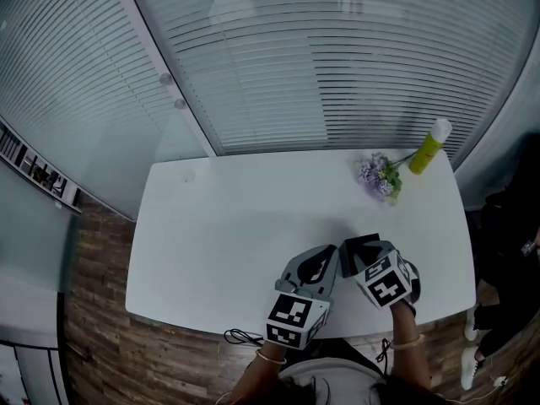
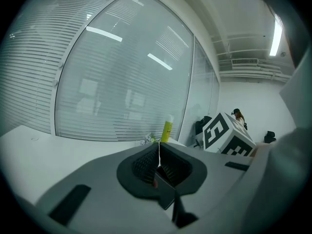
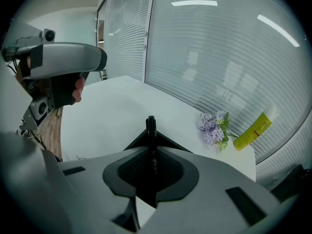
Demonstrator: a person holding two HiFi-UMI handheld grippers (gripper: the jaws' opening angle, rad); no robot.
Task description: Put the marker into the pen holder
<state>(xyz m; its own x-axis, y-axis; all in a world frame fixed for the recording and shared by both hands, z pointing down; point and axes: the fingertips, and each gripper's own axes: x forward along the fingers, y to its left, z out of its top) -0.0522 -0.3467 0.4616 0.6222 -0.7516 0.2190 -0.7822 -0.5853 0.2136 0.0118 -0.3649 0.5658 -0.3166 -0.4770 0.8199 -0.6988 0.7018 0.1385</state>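
My right gripper [image 3: 151, 143] is shut on a black marker [image 3: 151, 128], whose end sticks out past the jaws. Just beyond the jaws and under the marker shows the dark corner of the black pen holder [image 3: 166, 143]. In the head view the pen holder [image 1: 361, 243] stands on the white table [image 1: 228, 226] near its front edge, right at the tips of my right gripper [image 1: 358, 258]. My left gripper [image 1: 327, 258] sits close beside it on the left. The left gripper [image 2: 159, 155] is shut, with nothing seen between its pads.
A sprig of purple flowers [image 1: 380, 176] and a yellow-green bottle [image 1: 429, 147] lie at the table's far right, by the window blinds. Both show in the right gripper view, flowers [image 3: 213, 128] and bottle [image 3: 252, 131]. A cable [image 1: 243, 337] hangs at the front edge.
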